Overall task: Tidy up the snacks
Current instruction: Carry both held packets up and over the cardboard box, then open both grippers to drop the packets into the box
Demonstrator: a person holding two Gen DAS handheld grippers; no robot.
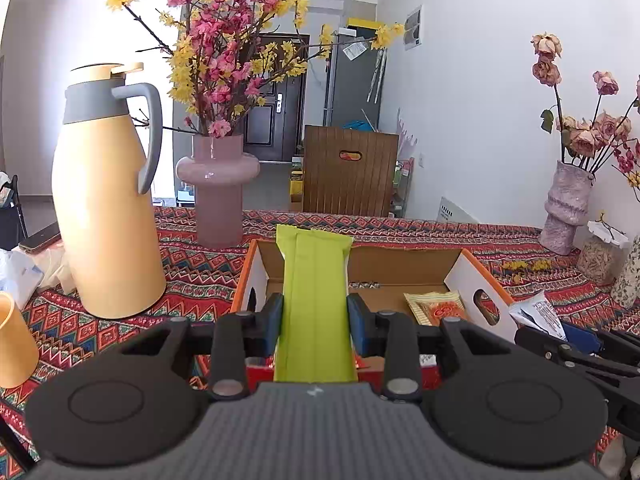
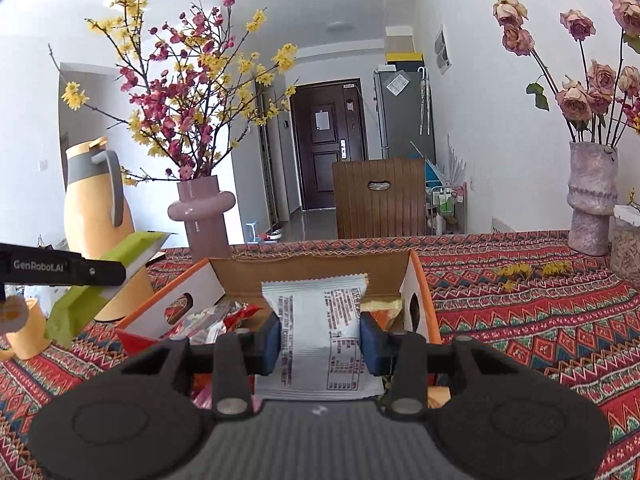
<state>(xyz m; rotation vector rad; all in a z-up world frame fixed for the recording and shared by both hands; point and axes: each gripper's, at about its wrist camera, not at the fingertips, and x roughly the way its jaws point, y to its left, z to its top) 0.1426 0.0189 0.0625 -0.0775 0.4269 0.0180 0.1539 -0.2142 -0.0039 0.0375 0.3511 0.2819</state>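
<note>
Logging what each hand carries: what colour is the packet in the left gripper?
Lime green, plain on the side shown; the green packet shows best in the left wrist view.

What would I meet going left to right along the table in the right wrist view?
Yellow cup → green packet → yellow jug → pink vase → cardboard box → mottled vase

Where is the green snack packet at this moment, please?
The green snack packet is clamped between the pads of the left gripper, held above the near left part of the open cardboard box; in the right wrist view it appears at far left, before the yellow jug.
</note>
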